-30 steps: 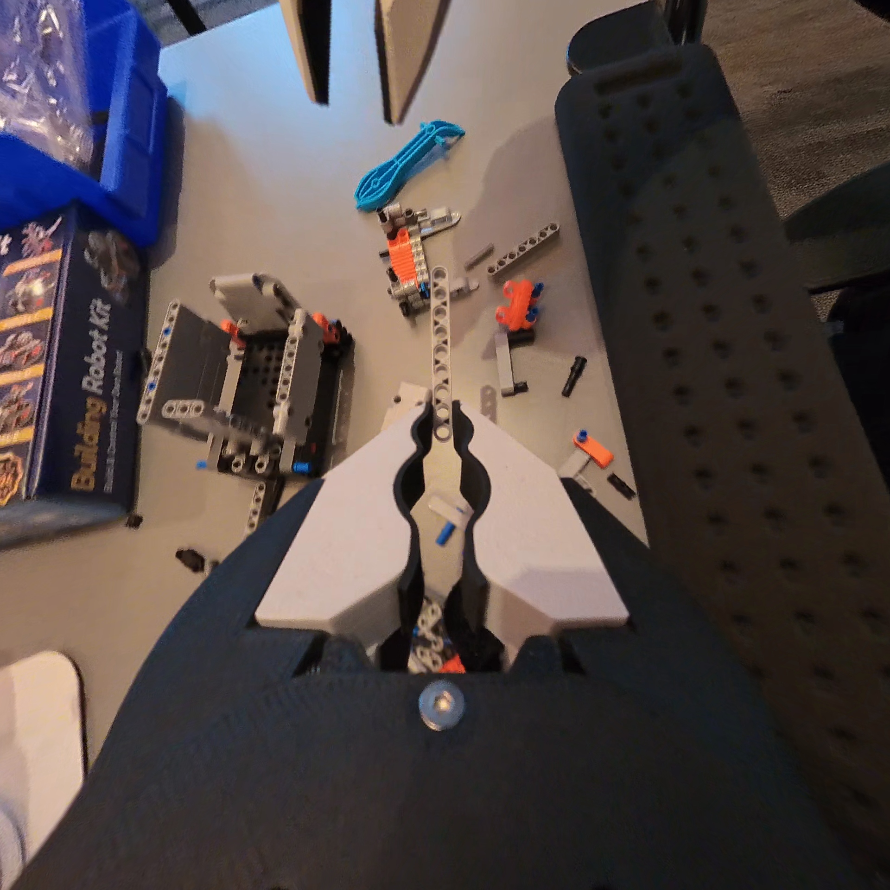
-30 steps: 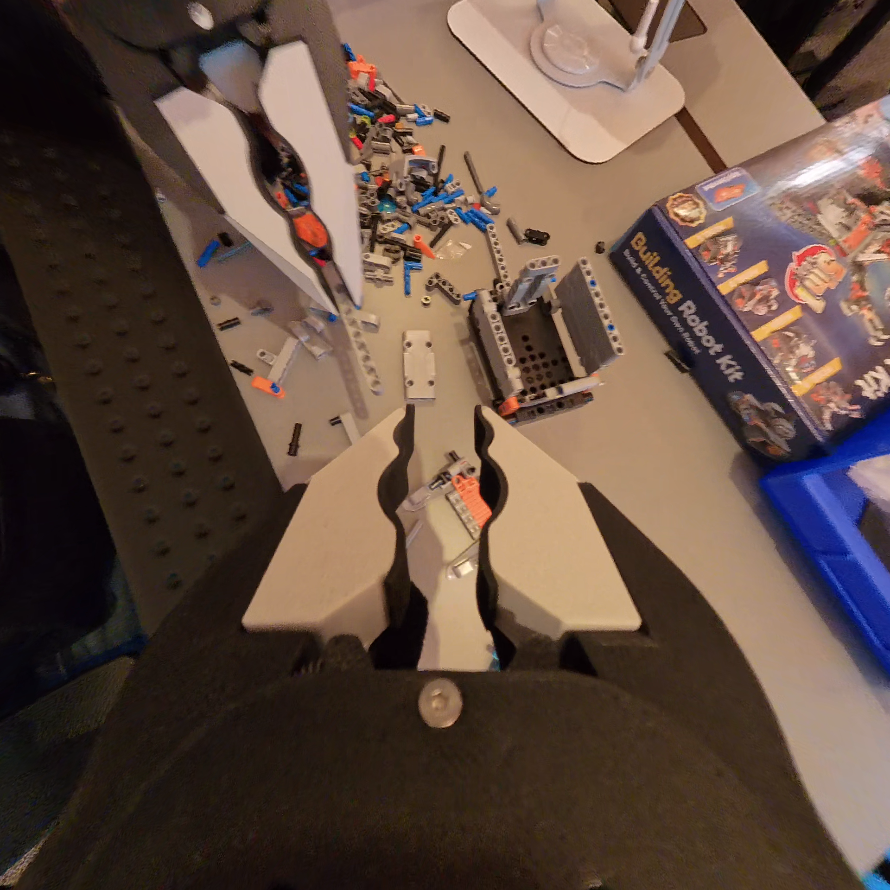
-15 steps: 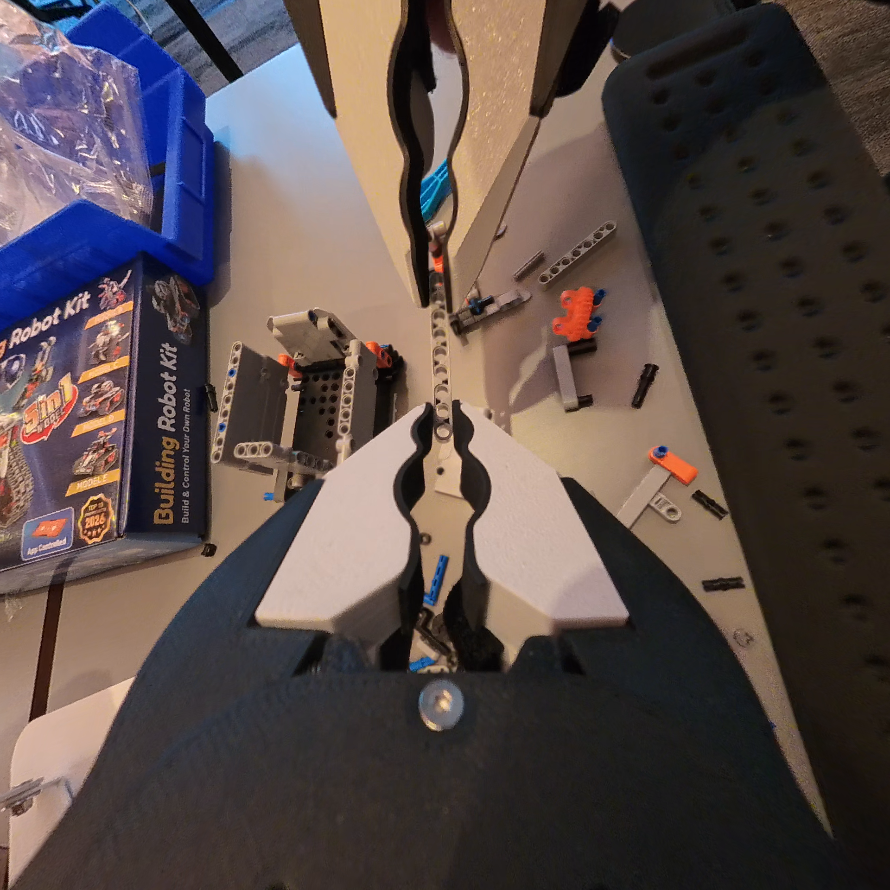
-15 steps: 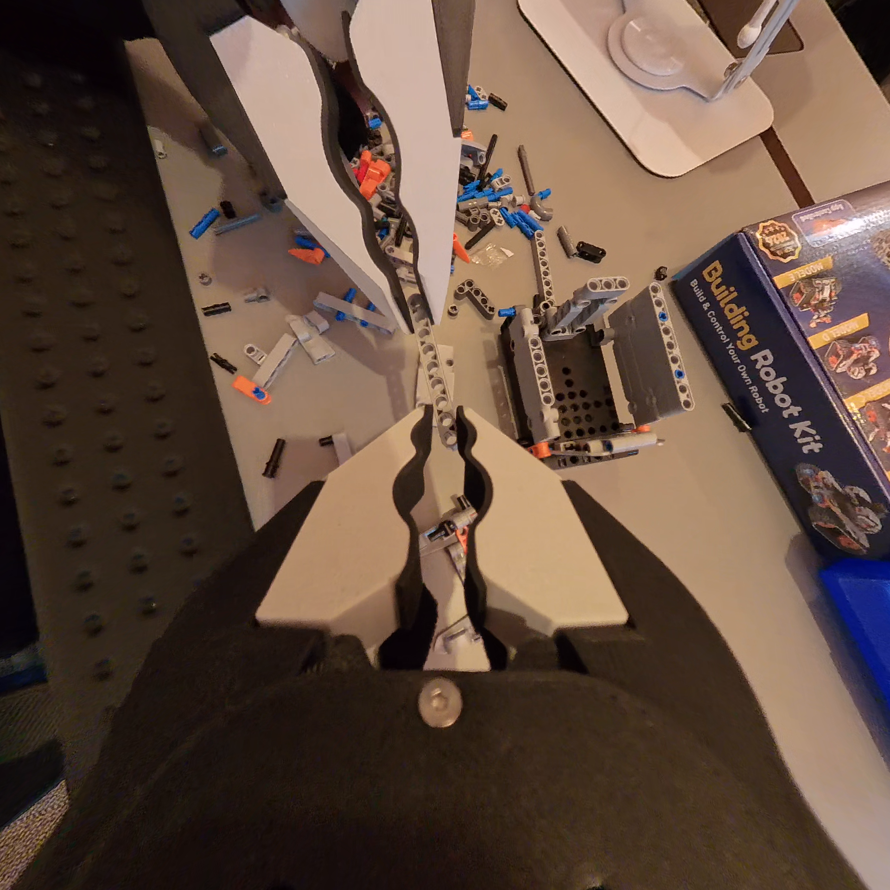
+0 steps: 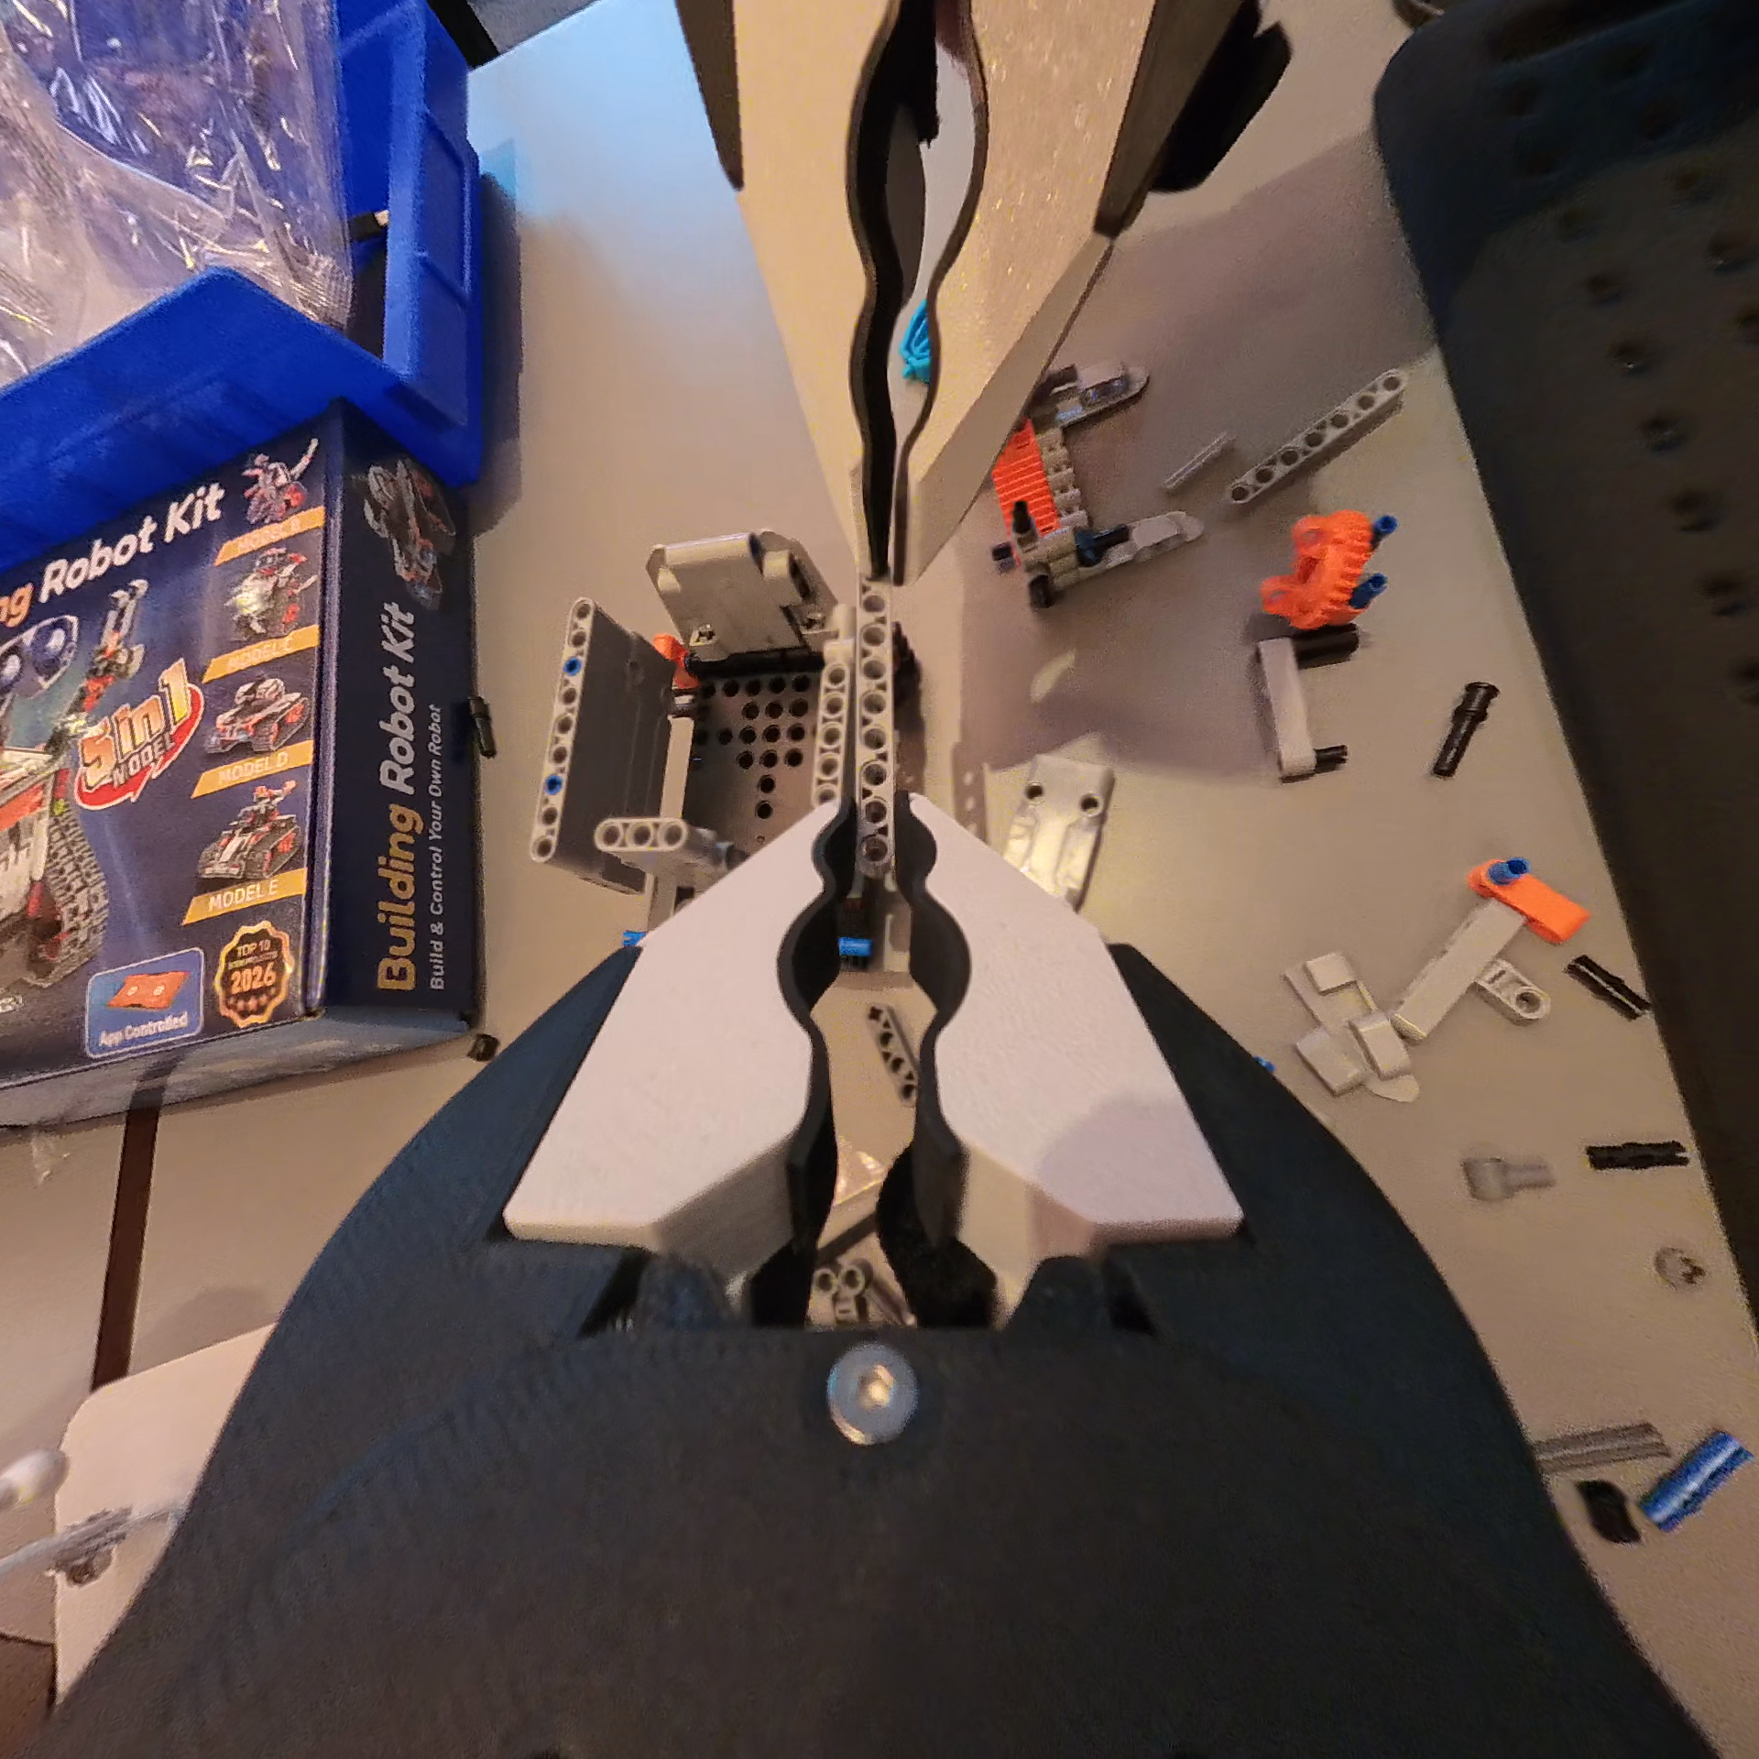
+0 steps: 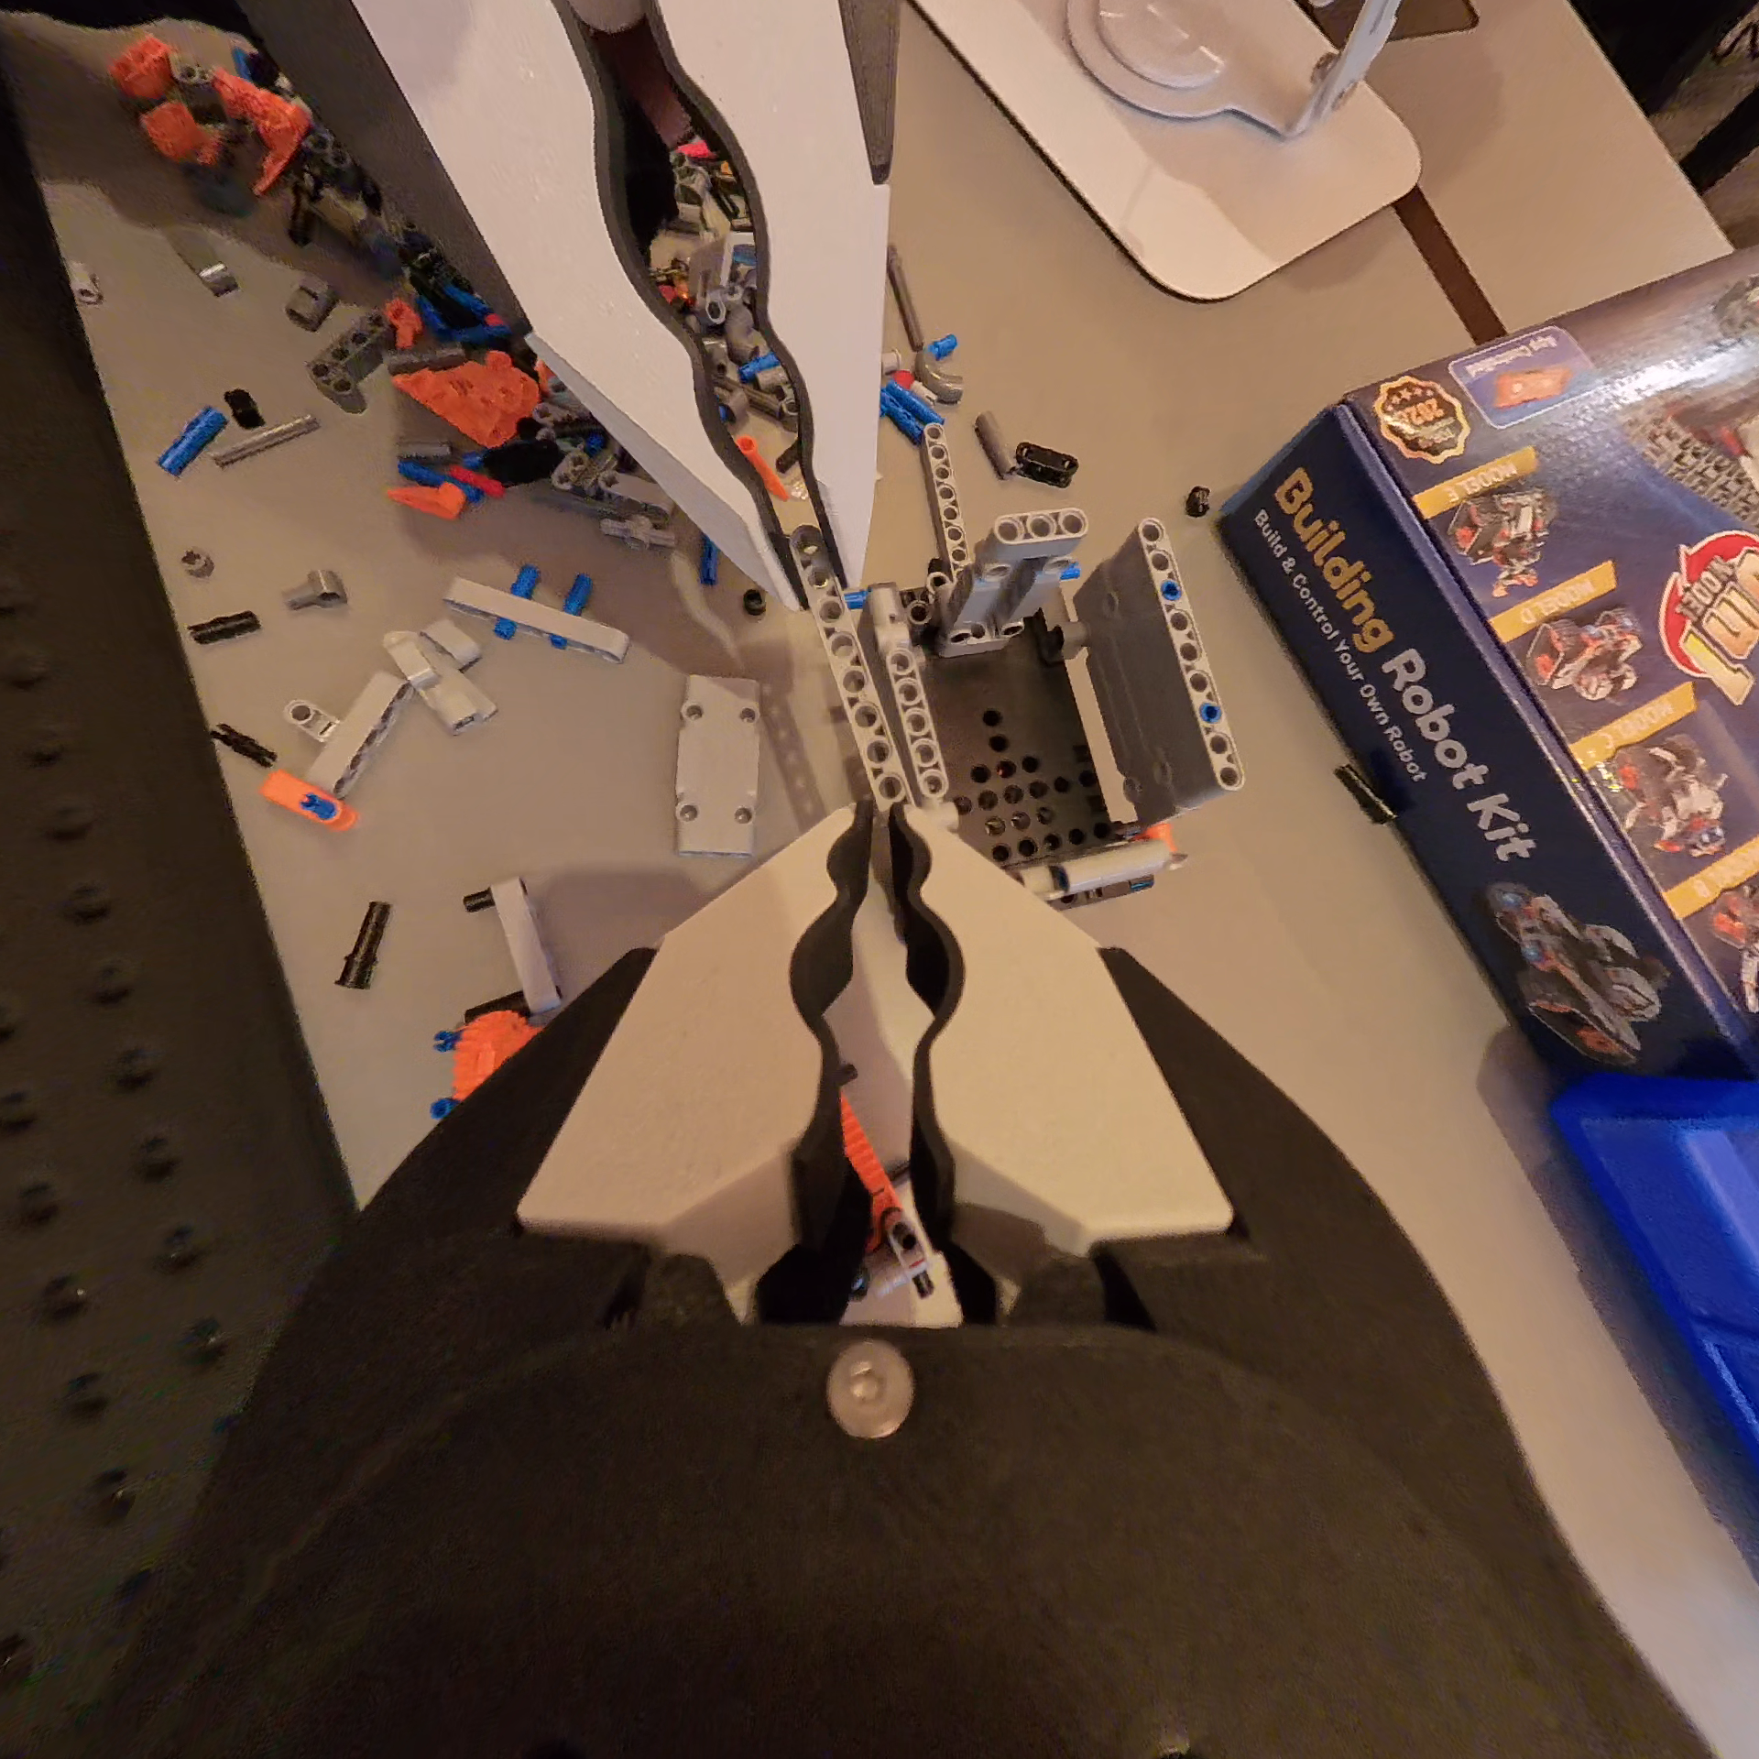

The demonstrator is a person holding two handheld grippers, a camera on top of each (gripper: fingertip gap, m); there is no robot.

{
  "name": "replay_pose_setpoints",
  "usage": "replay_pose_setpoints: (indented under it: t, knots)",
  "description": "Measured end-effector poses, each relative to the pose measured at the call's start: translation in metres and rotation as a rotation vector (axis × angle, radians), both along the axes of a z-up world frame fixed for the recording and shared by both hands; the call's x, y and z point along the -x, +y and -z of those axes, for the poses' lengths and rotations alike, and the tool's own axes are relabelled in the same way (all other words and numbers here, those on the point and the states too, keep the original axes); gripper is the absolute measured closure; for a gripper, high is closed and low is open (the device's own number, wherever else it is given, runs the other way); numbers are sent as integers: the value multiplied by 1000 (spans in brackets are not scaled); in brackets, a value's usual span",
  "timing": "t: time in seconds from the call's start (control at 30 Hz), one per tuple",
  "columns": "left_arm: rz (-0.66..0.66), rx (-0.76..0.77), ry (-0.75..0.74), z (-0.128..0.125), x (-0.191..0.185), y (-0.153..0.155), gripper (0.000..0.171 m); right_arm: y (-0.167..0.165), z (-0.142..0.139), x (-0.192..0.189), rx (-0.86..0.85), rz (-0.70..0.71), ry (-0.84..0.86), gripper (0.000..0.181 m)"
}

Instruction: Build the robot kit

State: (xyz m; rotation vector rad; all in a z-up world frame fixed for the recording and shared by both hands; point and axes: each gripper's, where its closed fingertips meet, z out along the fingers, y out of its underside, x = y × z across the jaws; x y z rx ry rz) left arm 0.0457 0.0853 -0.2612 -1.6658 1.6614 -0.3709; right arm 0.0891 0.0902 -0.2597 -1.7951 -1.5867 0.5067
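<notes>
A long grey holed beam hangs in the air between both grippers. My left gripper is shut on its near end. My right gripper reaches in from the top and is shut on the far end. In the right wrist view the beam runs from my right gripper up to the left gripper. The beam lies just above one side wall of a partly built grey box model with a black holed floor, which also shows in the right wrist view.
A dark blue kit box and a blue bin stand beside the model. A heap of loose parts lies behind the left gripper. A grey plate, an orange gear piece, a white stand base and a dark perforated surface border the table.
My right gripper has come in, narrowed and shut on the beam's far end. Both grippers have carried the beam sideways, from beside the box model to over its wall.
</notes>
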Motion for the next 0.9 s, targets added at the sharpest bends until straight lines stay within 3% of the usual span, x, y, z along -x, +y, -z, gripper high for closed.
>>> replay_pose_setpoints:
  t: [0.3, 0.6, 0.9]
  knots:
    - [31, 33, 75, 13, 1, 18, 167, 16, 11, -1, 37, 22, -2, 176]
    - [65, 136, 30, 17, 2, 18, 167, 19, 13, -3, 53, 28, -4, 174]
    - [84, 145, 15, 16, 1, 19, 167, 19, 15, -3, 60, 31, -14, 175]
